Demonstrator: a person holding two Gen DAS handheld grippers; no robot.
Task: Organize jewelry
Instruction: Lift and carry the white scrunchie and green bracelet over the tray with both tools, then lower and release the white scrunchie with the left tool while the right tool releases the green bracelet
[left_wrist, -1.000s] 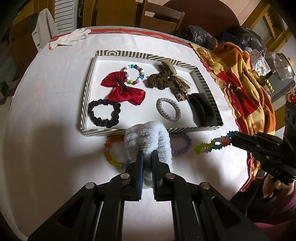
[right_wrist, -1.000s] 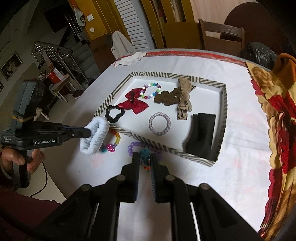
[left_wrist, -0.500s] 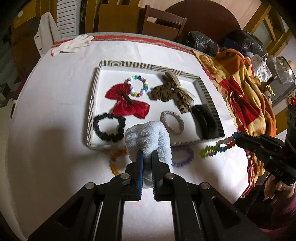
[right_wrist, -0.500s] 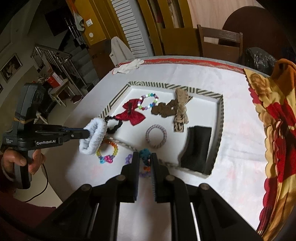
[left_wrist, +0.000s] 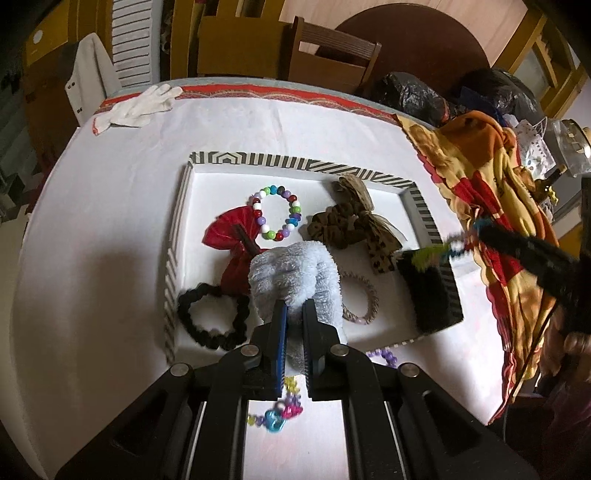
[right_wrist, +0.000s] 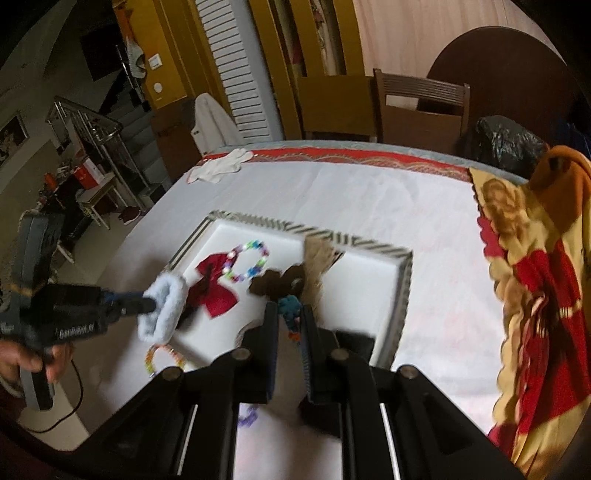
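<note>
Below frame centre in the left wrist view, a fluffy pale-blue scrunchie (left_wrist: 295, 277) is pinched by the left gripper (left_wrist: 294, 332) directly above the striped tray (left_wrist: 295, 161); the right gripper (right_wrist: 287, 325) clamps a colourful bead bracelet (right_wrist: 290, 310) over the tray's right half.

Surface: a round table (left_wrist: 92, 258) under a white cloth, red patterned band along the far edge.
Centre: a striped-rim tray (left_wrist: 295, 162) rests on the cloth.
Far left: a white glove (left_wrist: 138, 105).
Right edge: an orange, red and yellow blanket (left_wrist: 491, 177).
Near side: a multicoloured bead bracelet (left_wrist: 277, 417) and purple beads (left_wrist: 386, 356), just outside the tray.
</note>
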